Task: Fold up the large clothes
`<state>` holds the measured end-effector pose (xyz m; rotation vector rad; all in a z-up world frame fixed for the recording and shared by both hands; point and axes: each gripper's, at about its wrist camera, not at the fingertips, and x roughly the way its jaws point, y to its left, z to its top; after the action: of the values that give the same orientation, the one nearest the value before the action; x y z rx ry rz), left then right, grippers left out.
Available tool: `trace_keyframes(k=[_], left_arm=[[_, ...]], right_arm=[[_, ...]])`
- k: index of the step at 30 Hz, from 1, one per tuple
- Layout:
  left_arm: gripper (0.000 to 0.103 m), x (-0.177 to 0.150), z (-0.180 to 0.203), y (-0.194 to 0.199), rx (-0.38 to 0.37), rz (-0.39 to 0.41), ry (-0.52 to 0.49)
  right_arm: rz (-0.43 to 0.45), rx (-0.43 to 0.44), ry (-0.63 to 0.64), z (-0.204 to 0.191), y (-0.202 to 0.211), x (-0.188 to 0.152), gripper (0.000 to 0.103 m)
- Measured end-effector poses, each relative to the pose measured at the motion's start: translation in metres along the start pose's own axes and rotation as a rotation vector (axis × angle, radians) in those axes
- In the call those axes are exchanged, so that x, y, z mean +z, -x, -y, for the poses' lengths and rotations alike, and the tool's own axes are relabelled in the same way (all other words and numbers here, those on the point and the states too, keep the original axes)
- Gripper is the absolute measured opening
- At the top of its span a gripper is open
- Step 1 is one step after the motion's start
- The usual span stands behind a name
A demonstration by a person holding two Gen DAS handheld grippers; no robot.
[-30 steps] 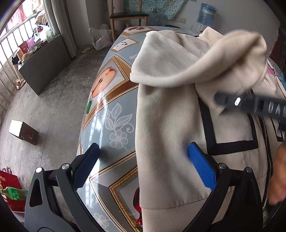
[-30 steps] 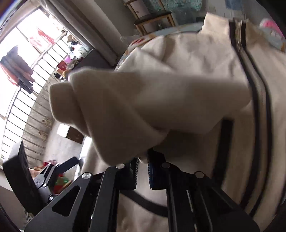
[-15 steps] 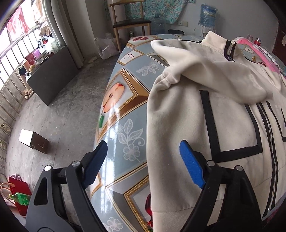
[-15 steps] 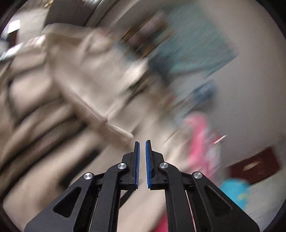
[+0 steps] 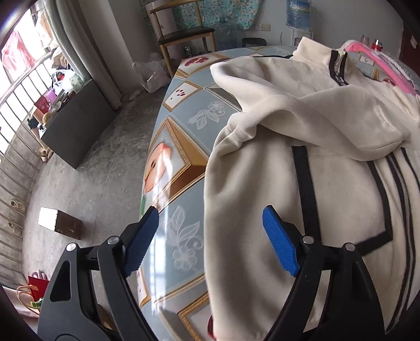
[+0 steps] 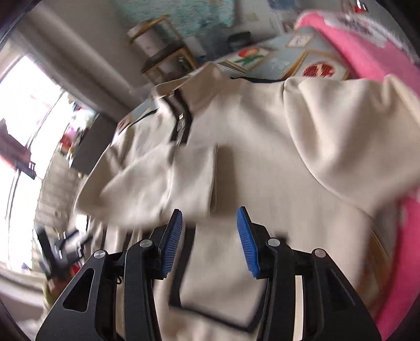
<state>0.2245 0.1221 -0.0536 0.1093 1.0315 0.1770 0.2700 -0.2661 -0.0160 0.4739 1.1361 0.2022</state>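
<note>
A cream zip sweatshirt (image 5: pixel 262 173) with black trim lies on a table covered by a patterned blue cloth (image 5: pixel 183 105). One sleeve (image 5: pixel 302 110) is folded across its chest. My left gripper (image 5: pixel 210 230) hovers over the sweatshirt's left edge; its jaws are closing, straddling the edge without pressing on it. In the right wrist view the same sweatshirt (image 6: pixel 262 147) fills the frame, with the folded sleeve (image 6: pixel 162 183) at left. My right gripper (image 6: pixel 210 233) hangs above the fabric, jaws opening, nothing between them.
A pink garment (image 6: pixel 367 52) lies along the table's far right side. A wooden chair (image 5: pixel 183 36) and water bottles (image 5: pixel 298 13) stand beyond the table. On the floor at left are a dark cabinet (image 5: pixel 76 126) and a small box (image 5: pixel 59 223).
The right gripper let go of the sleeve, which now lies across the chest, then swung away and parted its jaws. The left gripper's jaws narrowed a little and it shifted along the sweatshirt's edge.
</note>
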Motion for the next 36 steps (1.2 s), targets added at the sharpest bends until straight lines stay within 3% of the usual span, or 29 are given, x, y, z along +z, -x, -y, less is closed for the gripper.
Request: trace_keyframes(k=[2, 4, 6, 8, 11, 15, 17, 20, 23, 26, 29, 32, 36], left_arm=[[0.072, 0.006, 0.006, -0.006, 0.020, 0.000, -0.013], [0.071, 0.011, 0.009, -0.009, 0.036, 0.005, -0.015], [0.071, 0.014, 0.009, -0.012, 0.034, 0.008, -0.013], [0.071, 0.015, 0.008, -0.013, 0.036, 0.011, -0.018], [0.071, 0.021, 0.008, -0.017, 0.041, 0.016, -0.034], [0.070, 0.030, 0.009, -0.022, 0.079, 0.024, -0.056], [0.069, 0.036, 0.008, -0.026, 0.093, 0.025, -0.056], [0.069, 0.040, 0.005, -0.030, 0.098, 0.029, -0.040], [0.069, 0.041, 0.002, -0.031, 0.095, 0.033, -0.018], [0.067, 0.040, 0.004, -0.031, 0.093, 0.044, -0.007], [0.064, 0.039, 0.005, -0.032, 0.084, 0.044, -0.007], [0.062, 0.037, 0.002, -0.028, 0.073, 0.041, -0.006], [0.062, 0.029, -0.007, -0.012, 0.023, 0.054, 0.013]], right_arm=[[-0.023, -0.024, -0.031, 0.014, -0.022, 0.014, 0.042], [-0.065, -0.067, -0.005, 0.009, -0.044, 0.025, 0.034], [-0.090, -0.090, 0.066, -0.005, -0.056, 0.026, 0.023], [-0.130, -0.103, 0.126, -0.022, -0.065, 0.027, 0.004], [-0.076, -0.110, 0.177, -0.044, -0.048, 0.039, 0.003], [0.135, 0.037, 0.139, -0.067, 0.033, 0.070, 0.003], [0.234, 0.077, 0.157, -0.076, 0.074, 0.071, 0.003], [0.325, 0.036, 0.156, -0.064, 0.118, 0.056, 0.003], [0.253, -0.017, 0.070, -0.017, 0.100, 0.042, 0.003], [0.094, -0.098, -0.068, 0.043, 0.047, 0.023, 0.003], [0.116, -0.065, -0.098, 0.053, 0.042, 0.022, 0.003], [0.180, -0.014, -0.072, 0.040, 0.063, 0.039, 0.003], [0.187, -0.107, -0.032, 0.036, 0.062, 0.052, 0.003]])
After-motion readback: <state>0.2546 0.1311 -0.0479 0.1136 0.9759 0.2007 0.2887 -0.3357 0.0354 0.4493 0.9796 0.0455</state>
